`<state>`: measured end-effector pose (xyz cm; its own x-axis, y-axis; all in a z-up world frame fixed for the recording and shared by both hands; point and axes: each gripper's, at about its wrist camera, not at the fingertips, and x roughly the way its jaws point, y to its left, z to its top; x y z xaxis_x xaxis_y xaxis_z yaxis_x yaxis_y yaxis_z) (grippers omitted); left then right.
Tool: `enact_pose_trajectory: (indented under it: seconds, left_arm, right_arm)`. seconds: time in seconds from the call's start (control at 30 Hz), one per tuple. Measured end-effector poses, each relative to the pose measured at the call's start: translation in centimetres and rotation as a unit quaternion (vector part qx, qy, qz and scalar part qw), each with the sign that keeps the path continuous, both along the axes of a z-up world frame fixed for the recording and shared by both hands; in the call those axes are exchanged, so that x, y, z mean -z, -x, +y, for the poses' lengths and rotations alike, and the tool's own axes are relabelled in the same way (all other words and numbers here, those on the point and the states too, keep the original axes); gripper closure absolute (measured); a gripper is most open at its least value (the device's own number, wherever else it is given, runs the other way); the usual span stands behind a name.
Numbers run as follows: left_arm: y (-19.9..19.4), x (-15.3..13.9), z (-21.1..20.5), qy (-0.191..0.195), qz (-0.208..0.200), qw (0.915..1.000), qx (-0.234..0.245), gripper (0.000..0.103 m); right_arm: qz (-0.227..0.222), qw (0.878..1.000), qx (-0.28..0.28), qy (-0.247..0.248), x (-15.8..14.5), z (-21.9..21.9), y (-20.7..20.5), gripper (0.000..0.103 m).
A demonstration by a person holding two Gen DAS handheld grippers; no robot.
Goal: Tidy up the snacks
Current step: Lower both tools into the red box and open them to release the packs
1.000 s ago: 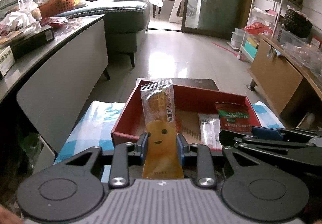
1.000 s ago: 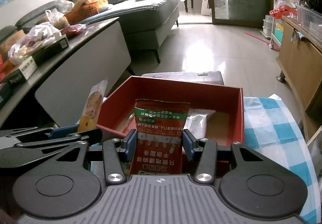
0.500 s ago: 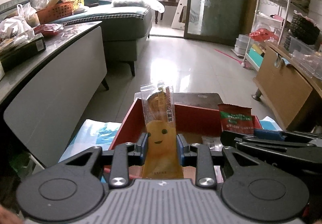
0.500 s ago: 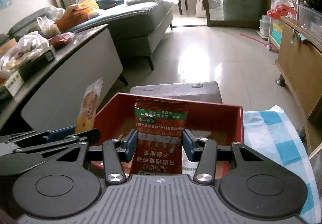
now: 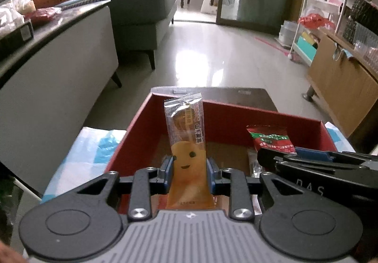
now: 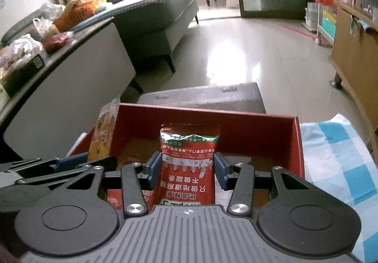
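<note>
Red cardboard makes up the box (image 5: 226, 118), which sits on a blue-and-white checked cloth (image 6: 340, 159) with a grey lid (image 6: 203, 97) lying just behind its far wall. Both grippers hang over the near side of the box, side by side, each clamped on a snack. The left gripper (image 5: 189, 172) has its blue pads pressed on an orange packet (image 5: 187, 156) with a smiling face printed on it; the packet stands upright between the jaws, its clear top reaching above the far wall in the left wrist view. The right gripper (image 6: 187, 169) grips a red packet (image 6: 189, 163) with a green band near its top, also upright, its lettering upside down to the camera. A clear-wrapped snack (image 5: 254, 164) lies on the brown floor of the box, mostly hidden behind the right gripper in the left view. Beyond the box are a shiny tiled floor (image 5: 212, 57), a grey sofa (image 6: 160, 17) and a wooden cabinet (image 5: 342, 92)
</note>
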<state>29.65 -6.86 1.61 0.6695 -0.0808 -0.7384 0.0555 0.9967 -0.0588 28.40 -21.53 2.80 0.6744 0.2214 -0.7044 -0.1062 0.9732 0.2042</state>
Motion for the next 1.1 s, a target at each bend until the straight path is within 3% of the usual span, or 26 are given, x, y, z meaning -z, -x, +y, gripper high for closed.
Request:
enact_pose_trajectory:
  seconds: [0.17,0.47,0.73,1.1]
  left_arm:
    - [-0.3,1.1,-0.4,-0.018,0.011,0.9998,0.002,0.078]
    - [-0.3,1.3,0.3,-0.013,0.026,0.9995,-0.011,0.069]
    - [1.3,-0.4,0.5,-0.009,0.017,0.9998,-0.011,0.061]
    - [3.5,-2.3,2.2,0.011,0.010,0.9997,-0.022,0.057]
  right_arm:
    - [0.015,1.000,-0.001,0.000,1.2,-0.2,-0.7,0.045]
    - [0.025,1.000,-0.001,0.005,2.0,0.3,-1.2,0.039]
    - [0.020,1.000,0.011,0.018,0.8,0.4,-0.4,0.037]
    - [0.009,0.999,0.020,0.035,-1.9,1.0,1.7,0.028]
